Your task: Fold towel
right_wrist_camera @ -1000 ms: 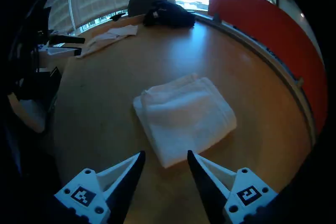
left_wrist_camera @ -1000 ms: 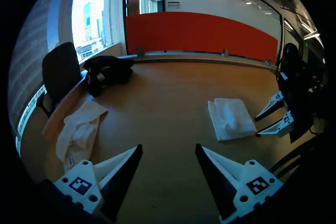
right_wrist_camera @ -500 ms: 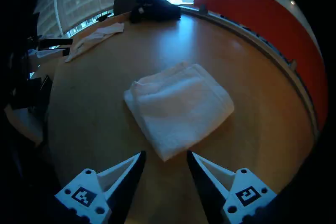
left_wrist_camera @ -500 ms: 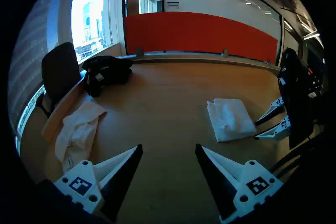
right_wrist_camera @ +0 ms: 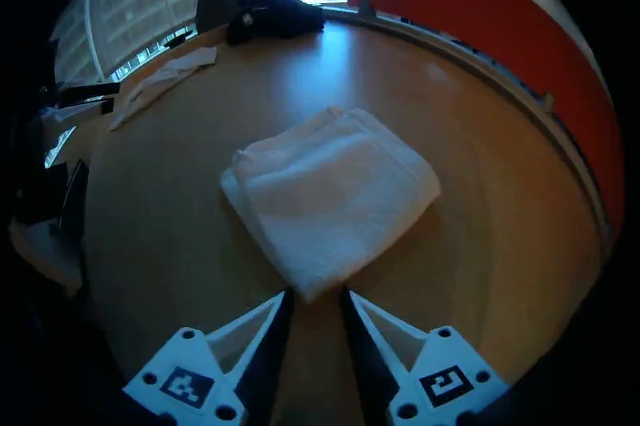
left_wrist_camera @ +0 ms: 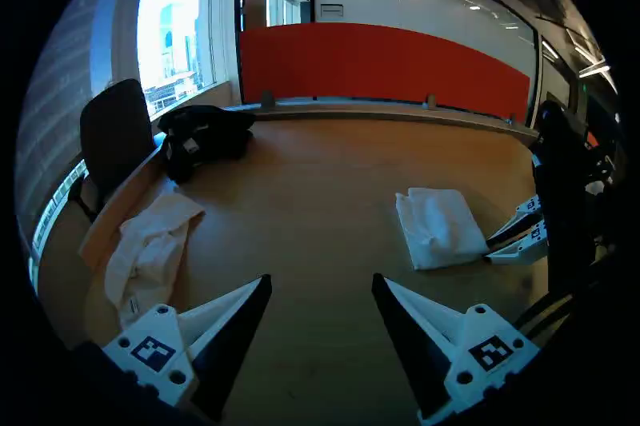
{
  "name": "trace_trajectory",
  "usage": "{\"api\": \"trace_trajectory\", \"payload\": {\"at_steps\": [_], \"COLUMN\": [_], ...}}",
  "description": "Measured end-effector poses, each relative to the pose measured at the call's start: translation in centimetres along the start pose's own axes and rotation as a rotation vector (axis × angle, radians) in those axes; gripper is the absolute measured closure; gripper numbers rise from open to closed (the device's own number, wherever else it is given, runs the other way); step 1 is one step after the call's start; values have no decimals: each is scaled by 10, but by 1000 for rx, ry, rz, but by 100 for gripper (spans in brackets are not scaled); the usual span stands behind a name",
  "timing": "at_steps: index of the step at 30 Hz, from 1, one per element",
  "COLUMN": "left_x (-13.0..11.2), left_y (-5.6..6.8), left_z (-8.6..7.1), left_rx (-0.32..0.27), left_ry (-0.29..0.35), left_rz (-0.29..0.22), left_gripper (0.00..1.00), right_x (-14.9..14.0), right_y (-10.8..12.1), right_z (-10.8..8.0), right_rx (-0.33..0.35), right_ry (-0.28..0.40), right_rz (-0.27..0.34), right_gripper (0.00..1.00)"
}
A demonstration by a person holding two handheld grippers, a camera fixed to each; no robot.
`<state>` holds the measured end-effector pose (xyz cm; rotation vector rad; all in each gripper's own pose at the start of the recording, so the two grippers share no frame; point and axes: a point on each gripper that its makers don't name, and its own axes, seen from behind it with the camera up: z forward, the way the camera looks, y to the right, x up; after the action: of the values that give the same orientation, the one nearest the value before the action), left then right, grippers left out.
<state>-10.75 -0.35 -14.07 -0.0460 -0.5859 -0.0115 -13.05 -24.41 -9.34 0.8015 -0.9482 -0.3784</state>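
Note:
A folded white towel lies flat on the round wooden table. Its near corner sits between the fingertips of my right gripper, whose jaws are narrowed but still apart, with a gap showing at each side of the corner. In the left gripper view the same folded towel lies at the right, and the right gripper touches its right edge. My left gripper hovers wide open over bare wood, well short of the towel, holding nothing.
A crumpled white cloth lies by the table's left edge, with a black bag beyond it and a black chair beside the window. A red partition runs along the far side. A person in dark clothing stands at the right.
My right gripper has moved in toward the folded towel and its jaws have narrowed around the near corner. The left gripper has stayed where it was.

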Motion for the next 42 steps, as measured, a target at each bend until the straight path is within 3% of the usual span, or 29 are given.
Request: {"api": "trace_trajectory", "payload": {"at_steps": [8, 27, 42], "left_x": [-1, 0, 12], "left_y": [2, 4, 9], "left_z": [0, -2, -2], "left_rx": [-3, -11, -32], "left_ry": [-2, 1, 30], "left_rz": [4, 2, 3], "left_gripper": [7, 7, 7], "right_x": [1, 18, 109], "right_y": [2, 9, 22], "right_z": [-1, -9, -55], "right_rx": [3, -8, -24], "right_ry": [11, 69, 216], "right_rz": [21, -19, -88], "right_gripper": [87, 88, 89]}}
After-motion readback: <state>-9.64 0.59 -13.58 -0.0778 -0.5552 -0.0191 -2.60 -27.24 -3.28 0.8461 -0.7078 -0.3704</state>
